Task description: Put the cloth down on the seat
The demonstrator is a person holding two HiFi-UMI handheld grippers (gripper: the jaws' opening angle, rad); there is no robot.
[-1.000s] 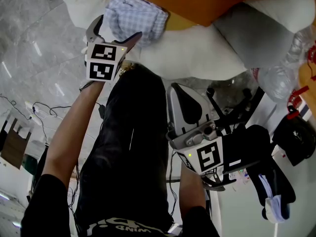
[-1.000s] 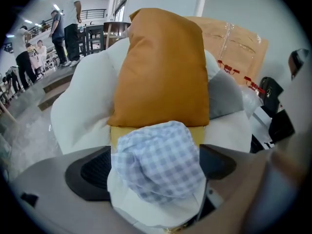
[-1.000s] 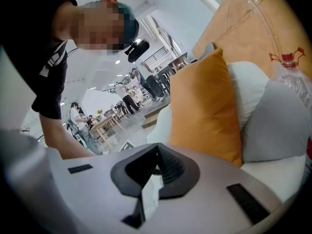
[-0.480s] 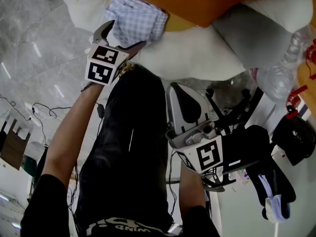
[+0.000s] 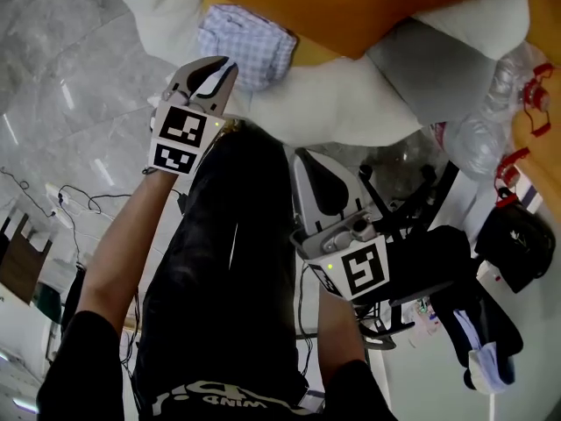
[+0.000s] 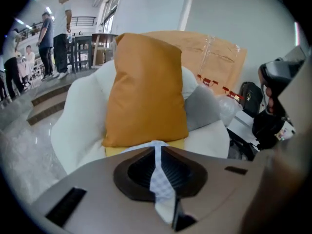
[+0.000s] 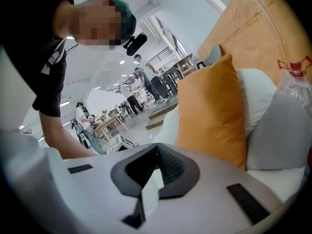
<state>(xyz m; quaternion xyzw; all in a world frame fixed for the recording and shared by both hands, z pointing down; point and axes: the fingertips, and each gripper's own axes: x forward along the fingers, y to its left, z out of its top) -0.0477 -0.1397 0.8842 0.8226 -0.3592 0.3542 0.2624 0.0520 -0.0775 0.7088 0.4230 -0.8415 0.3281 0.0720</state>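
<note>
**Left jaws closing on the checked cloth at the chair**

The left gripper (image 5: 215,65) reaches to the front edge of the white armchair seat (image 5: 342,99), its jaws closing with a fold of the blue-checked cloth (image 5: 250,35) pinched between the pads. The rest of the cloth lies bunched on the seat, just in front of the orange cushion (image 6: 146,87) (a grey cushion (image 5: 425,64) leans beside it). The right gripper (image 7: 157,149) is held low, well apart from the cloth, near the person's black trousers (image 5: 232,279); its jaws are together with nothing between them.
</note>
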